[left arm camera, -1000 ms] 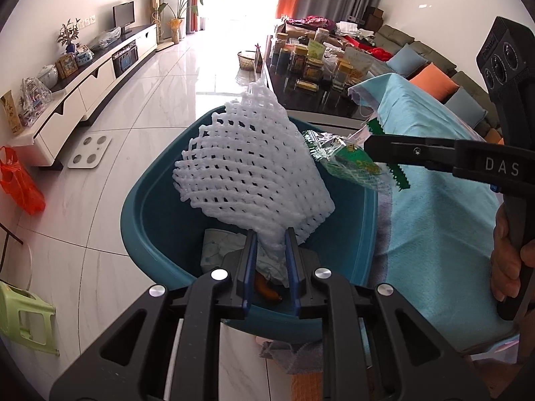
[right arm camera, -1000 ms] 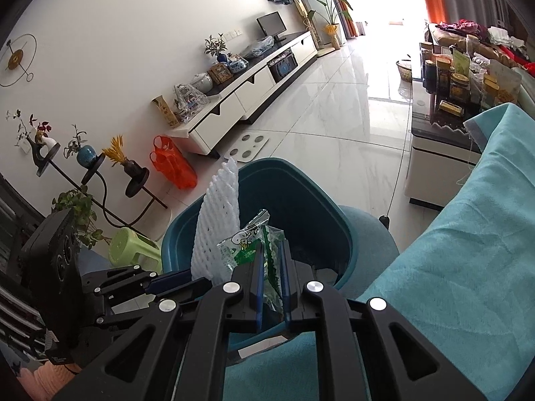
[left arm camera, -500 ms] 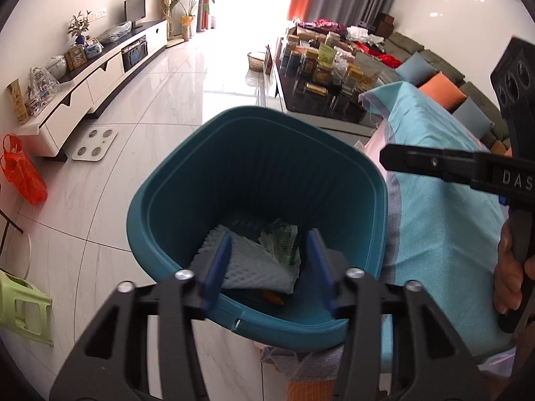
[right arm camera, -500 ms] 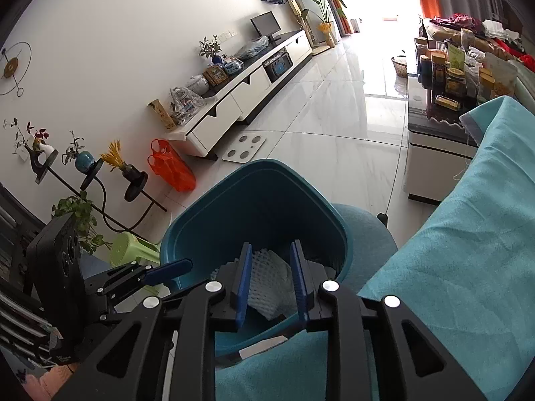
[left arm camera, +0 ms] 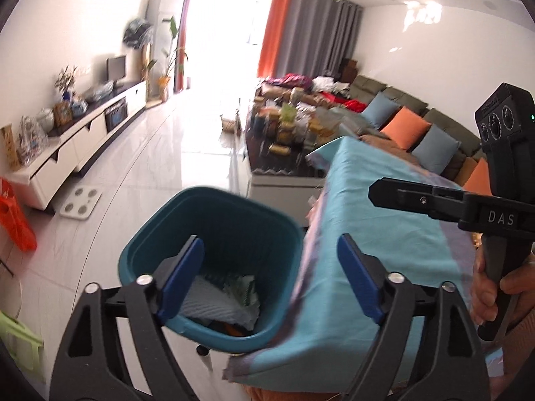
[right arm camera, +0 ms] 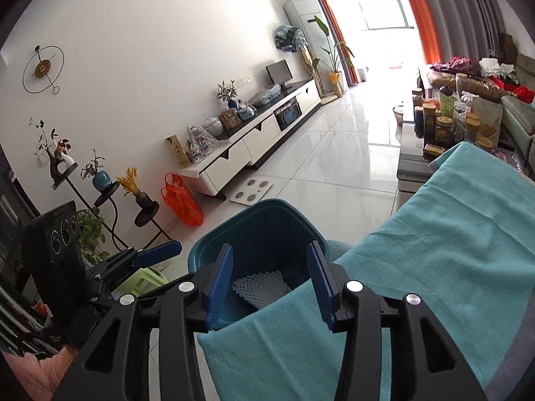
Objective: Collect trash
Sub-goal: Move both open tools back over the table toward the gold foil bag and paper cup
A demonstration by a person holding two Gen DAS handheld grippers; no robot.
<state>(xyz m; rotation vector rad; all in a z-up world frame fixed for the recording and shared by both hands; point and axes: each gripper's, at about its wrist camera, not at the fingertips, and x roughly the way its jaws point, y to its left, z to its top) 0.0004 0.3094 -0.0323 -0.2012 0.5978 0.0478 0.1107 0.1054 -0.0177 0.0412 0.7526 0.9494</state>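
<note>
While I look down both wrist cameras, the teal bin (left arm camera: 214,220) stands on the pale tiled floor (left arm camera: 157,167), hard against the edge of the table, which is draped in a turquoise cloth (left arm camera: 384,234). The bin is a rounded-square plastic tub, dark teal inside and out, with a smooth rolled rim. In it lies the white foam net (right arm camera: 259,285), a soft mesh sleeve of diamond-shaped holes, crumpled flat against the bottom. Just beside the net in the left view I see the green-printed wrapper (left arm camera: 242,289), shiny, wrinkled plastic, and below it a small orange scrap I cannot make out.

My left gripper (left arm camera: 272,279) hangs above the near rim of the bin; its jaws are opening, already spread wide, with nothing between the blue pads. My right gripper (right arm camera: 269,284) is over the table edge, looking down into the bin; its jaws are opening too, about half apart, and they hold nothing; the net shows between them only because it lies far below. A hand (left arm camera: 491,287) grips the right gripper's handle at the edge of the left view.
</note>
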